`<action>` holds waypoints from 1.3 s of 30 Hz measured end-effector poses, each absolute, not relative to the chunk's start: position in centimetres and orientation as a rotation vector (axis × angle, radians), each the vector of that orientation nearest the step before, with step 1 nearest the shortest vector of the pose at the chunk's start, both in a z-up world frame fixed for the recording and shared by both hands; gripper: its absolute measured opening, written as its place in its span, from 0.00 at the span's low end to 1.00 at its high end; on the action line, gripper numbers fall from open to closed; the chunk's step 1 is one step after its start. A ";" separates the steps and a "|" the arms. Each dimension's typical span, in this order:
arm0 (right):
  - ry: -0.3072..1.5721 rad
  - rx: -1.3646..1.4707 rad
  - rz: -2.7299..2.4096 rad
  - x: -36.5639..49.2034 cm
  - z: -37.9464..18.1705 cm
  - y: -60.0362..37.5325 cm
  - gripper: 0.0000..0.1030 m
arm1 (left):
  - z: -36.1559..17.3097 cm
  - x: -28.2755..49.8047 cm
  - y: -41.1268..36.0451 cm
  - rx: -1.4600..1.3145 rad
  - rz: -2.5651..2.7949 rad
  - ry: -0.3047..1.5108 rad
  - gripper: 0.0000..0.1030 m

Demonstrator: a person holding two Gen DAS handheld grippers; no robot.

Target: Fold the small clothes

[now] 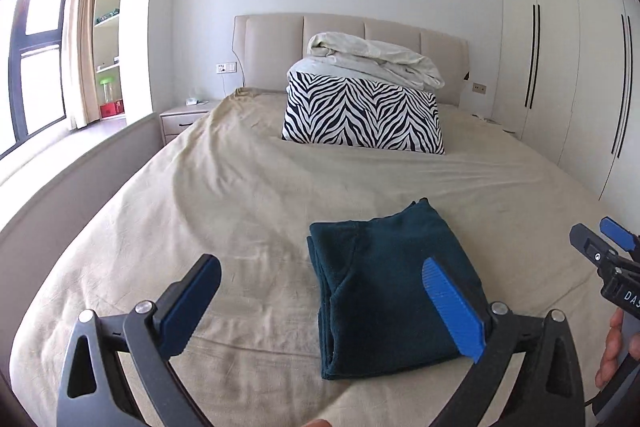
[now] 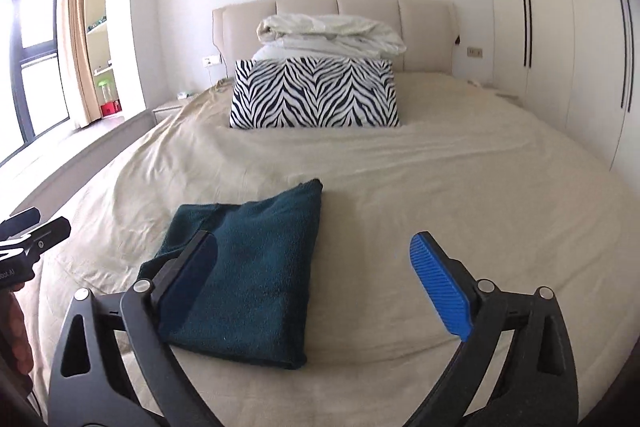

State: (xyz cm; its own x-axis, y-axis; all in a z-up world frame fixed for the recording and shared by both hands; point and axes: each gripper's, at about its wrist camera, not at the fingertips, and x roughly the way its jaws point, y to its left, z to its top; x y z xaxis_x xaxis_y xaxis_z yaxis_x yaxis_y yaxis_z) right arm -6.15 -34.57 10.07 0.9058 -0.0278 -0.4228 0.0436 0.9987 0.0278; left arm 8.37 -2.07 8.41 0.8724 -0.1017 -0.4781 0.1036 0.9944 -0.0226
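A dark teal garment [image 1: 384, 291] lies folded into a flat rectangle on the beige bed sheet [image 1: 200, 211]. It also shows in the right wrist view [image 2: 256, 275]. My left gripper [image 1: 320, 291] is open and empty, held above the sheet with its right finger over the garment's right side. My right gripper [image 2: 316, 275] is open and empty, with its left finger over the garment's near left part. The right gripper also shows at the right edge of the left wrist view [image 1: 600, 247]. The left gripper shows at the left edge of the right wrist view [image 2: 28, 231].
A zebra-print pillow [image 1: 360, 115] with a white folded duvet [image 1: 376, 59] on top stands at the padded headboard [image 1: 272, 39]. A nightstand [image 1: 180, 119] and window lie to the left, white wardrobes [image 1: 560, 67] to the right.
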 end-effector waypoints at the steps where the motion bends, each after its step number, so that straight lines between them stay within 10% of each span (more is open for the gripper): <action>1: 0.395 0.019 -0.047 -7.4 10.9 -34.1 0.99 | 8.8 8.0 -2.2 0.021 -0.080 0.494 1.00; 39: 0.726 0.030 -0.118 -11.9 6.7 -31.4 0.99 | 2.3 5.2 -2.7 0.007 -0.024 0.777 1.00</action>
